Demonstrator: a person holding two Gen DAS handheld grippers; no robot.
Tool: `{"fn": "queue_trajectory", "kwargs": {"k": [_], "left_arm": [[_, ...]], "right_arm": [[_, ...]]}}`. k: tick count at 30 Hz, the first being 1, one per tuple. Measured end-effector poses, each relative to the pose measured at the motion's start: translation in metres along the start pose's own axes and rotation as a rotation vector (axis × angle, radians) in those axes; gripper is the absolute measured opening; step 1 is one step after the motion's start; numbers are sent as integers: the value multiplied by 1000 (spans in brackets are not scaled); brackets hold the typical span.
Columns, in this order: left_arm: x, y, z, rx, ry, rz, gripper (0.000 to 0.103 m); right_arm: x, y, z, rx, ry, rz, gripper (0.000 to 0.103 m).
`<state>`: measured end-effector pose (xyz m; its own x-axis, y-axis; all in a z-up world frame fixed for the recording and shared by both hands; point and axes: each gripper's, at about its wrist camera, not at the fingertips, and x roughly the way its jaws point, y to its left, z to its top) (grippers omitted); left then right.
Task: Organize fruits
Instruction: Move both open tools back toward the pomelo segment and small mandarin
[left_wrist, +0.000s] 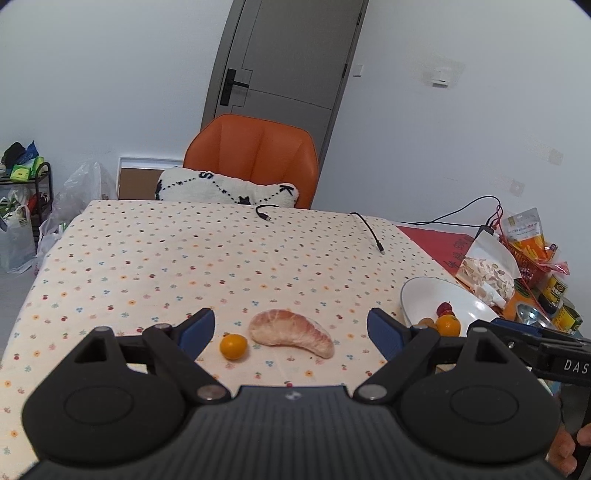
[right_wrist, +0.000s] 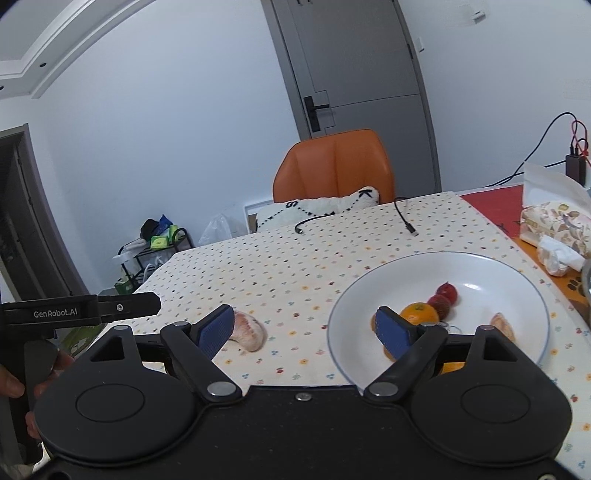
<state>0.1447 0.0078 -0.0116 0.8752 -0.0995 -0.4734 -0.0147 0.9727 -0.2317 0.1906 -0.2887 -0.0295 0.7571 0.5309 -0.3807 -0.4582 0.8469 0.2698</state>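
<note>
1. Left gripper (left_wrist: 290, 328): tilted a little downward over the flowered tablecloth (left_wrist: 184, 258), blue pads spread wide with nothing clamped; bare cloth and fruit showing in the gap.
2. Right gripper (right_wrist: 306, 330): also angled slightly down, pads well apart, nothing pinched; right pad hanging over the near rim of the white plate (right_wrist: 517, 280), left pad just in front of one end of the pomelo segment (right_wrist: 251, 334).
3. Fingers of a hand (right_wrist: 14, 384) wrapped on the left gripper's handle, seen at the left edge of the right wrist view.
4. Pomelo segment (left_wrist: 291, 332): lying flat on the cloth between the left pads, long axis running side to side, curved like a crescent, right tip dipping toward the camera.
5. Small orange kumquat (left_wrist: 233, 346): just left of the segment, apart from it.
6. On the plate: an orange (right_wrist: 420, 314), two red fruits (right_wrist: 443, 299) in a row behind it, a pale segment (right_wrist: 502, 325) near the right rim.
</note>
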Motion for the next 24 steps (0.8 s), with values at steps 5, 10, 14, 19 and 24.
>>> {"fn": "queue_trajectory", "kwargs": {"k": [5,10,14,19,24], "left_arm": [[1,11,0,-25,10,8,88],[5,21,-5,-37,17,34,88],[11,27,-8,-40,28,44,87],[20,32,-13,-43,44,47,81],[33,36,-16,-49,75,41,71]], "right_arm": [[6,8,0,-16,7,11,87],[15,15,-1,-29,24,34,87],[22,23,-3,-44,40,52,87],[34,32,-5,-68,65,77,85],[47,38,-6,-84,92,90,81]]}}
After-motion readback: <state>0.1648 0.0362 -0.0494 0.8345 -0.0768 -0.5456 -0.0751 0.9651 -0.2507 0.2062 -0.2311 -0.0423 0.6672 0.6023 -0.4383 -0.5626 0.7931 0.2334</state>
